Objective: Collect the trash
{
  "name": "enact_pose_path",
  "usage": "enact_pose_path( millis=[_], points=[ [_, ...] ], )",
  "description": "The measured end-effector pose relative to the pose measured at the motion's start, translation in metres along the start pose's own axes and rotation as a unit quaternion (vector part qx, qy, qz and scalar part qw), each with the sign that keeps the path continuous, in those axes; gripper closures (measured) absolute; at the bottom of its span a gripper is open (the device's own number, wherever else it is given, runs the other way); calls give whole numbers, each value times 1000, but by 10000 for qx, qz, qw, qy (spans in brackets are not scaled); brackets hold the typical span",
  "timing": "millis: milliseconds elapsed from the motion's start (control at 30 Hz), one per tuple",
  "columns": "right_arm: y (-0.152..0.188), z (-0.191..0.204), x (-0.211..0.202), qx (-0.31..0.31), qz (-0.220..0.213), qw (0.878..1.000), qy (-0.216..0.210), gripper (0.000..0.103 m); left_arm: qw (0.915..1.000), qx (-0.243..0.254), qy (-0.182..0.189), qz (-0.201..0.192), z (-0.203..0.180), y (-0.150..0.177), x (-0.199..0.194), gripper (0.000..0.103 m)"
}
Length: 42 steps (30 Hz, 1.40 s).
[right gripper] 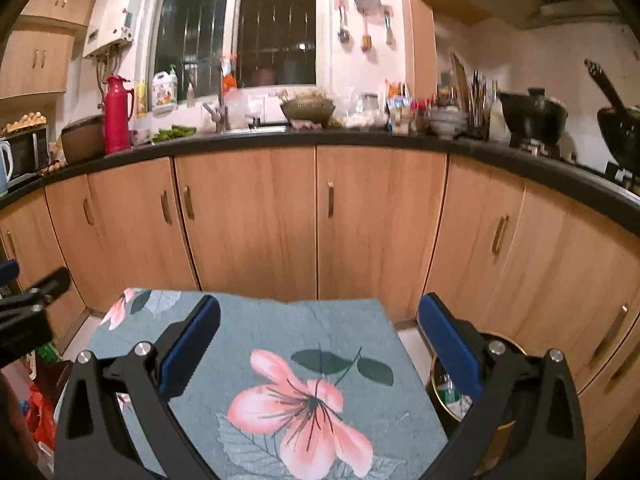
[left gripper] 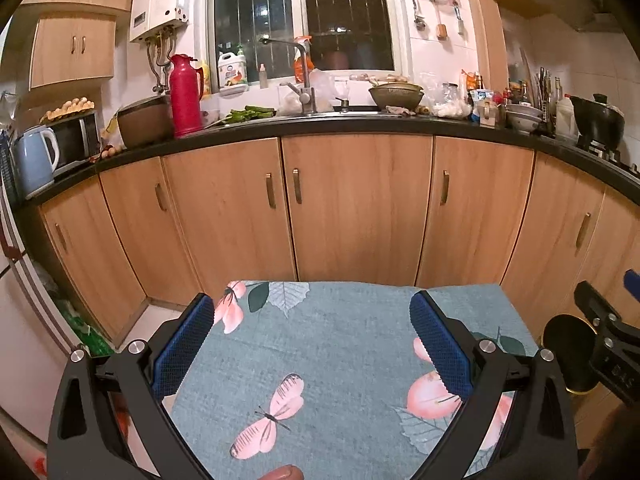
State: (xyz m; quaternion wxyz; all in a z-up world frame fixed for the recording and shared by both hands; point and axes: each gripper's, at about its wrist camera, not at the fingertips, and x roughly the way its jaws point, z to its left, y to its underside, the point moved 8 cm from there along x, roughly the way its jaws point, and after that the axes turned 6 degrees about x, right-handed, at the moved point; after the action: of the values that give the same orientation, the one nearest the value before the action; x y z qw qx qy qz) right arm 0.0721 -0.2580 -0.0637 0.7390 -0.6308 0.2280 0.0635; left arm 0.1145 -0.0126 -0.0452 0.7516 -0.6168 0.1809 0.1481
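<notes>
The left gripper [left gripper: 312, 344] and right gripper [right gripper: 320, 344] are both held spread wide, gripping nothing, above a floral cloth [left gripper: 340, 360]. A black bin [right gripper: 452, 396] with a gold rim stands right of the cloth; its contents, seen only in the right view, are half hidden by a finger. No loose trash can be made out. Cabinets [left gripper: 356, 204] are seen beyond.
</notes>
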Motion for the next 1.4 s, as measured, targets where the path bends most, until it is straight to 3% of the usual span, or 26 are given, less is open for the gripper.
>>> enact_pose_path(
  millis=[333, 1400],
  points=[
    [10, 11, -8, -49, 83, 9995, -291, 3, 10000, -13, 17, -26, 0, 1, -6, 8],
    [9, 14, -8, 9, 199, 9985, -511, 3, 9995, -273, 96, 121, 1, 7, 10, 8]
  ],
)
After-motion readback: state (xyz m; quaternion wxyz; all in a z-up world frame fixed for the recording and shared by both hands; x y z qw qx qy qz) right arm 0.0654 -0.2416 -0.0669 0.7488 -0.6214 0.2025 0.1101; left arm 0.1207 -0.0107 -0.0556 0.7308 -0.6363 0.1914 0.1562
